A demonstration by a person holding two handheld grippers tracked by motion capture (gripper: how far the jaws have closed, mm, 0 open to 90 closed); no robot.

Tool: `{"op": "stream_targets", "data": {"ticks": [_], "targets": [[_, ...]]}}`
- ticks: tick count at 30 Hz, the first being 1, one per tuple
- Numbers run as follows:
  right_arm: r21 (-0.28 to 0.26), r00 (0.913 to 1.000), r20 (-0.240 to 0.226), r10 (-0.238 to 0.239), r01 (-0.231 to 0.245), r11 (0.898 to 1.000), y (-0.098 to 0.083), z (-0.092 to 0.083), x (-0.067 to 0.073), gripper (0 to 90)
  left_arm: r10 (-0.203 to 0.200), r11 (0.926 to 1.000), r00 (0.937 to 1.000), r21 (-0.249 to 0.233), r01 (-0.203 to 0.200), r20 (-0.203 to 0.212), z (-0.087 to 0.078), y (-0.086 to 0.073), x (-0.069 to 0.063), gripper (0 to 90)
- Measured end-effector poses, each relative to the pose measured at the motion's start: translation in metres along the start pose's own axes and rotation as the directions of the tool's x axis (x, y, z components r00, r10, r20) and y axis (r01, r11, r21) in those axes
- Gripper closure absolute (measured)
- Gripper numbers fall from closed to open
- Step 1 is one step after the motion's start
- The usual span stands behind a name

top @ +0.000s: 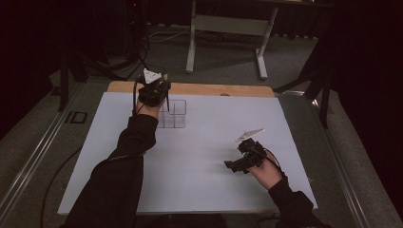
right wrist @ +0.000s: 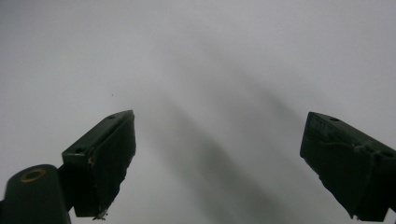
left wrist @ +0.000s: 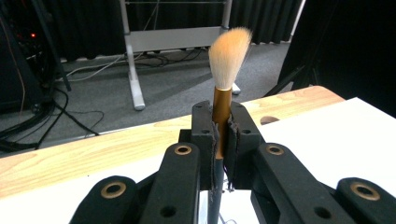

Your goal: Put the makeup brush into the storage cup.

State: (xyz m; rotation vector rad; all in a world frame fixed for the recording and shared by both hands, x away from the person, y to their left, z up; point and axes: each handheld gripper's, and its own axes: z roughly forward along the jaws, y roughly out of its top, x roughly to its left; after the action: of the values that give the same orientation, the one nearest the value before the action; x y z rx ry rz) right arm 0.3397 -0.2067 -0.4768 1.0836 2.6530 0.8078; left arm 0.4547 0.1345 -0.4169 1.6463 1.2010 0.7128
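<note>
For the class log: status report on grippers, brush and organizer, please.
Left gripper shut on brush, bristles up. Right gripper open. Clear organizer below brush; nothing blocking.

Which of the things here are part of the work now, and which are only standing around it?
In the work:
- left gripper, shut on the makeup brush
- clear divided organizer, under that hand

Standing by:
- right gripper, open over the white board
- wooden table edge
- grey metal frame on the floor behind

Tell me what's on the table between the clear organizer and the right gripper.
Nothing: in the high view, only bare white table separates the organizer from the right gripper.
</note>
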Motion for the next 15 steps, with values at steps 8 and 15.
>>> {"op": "stream_targets", "data": {"ticks": [8, 15], "targets": [[0.000, 1.0000, -0.002, -0.001, 0.001, 1.000, -0.001, 0.000, 0.000, 10.4, -0.018, 0.9993, 0.9998, 0.033, 0.018, -0.008, 0.006, -0.007, -0.001, 83.6], [0.001, 1.0000, -0.003, -0.001, 0.001, 1.000, -0.001, 0.000, 0.000, 10.4, -0.046, 0.9968, 0.9987, 0.065, 0.047, -0.023, 0.011, -0.014, 0.001, 83.4]]}}
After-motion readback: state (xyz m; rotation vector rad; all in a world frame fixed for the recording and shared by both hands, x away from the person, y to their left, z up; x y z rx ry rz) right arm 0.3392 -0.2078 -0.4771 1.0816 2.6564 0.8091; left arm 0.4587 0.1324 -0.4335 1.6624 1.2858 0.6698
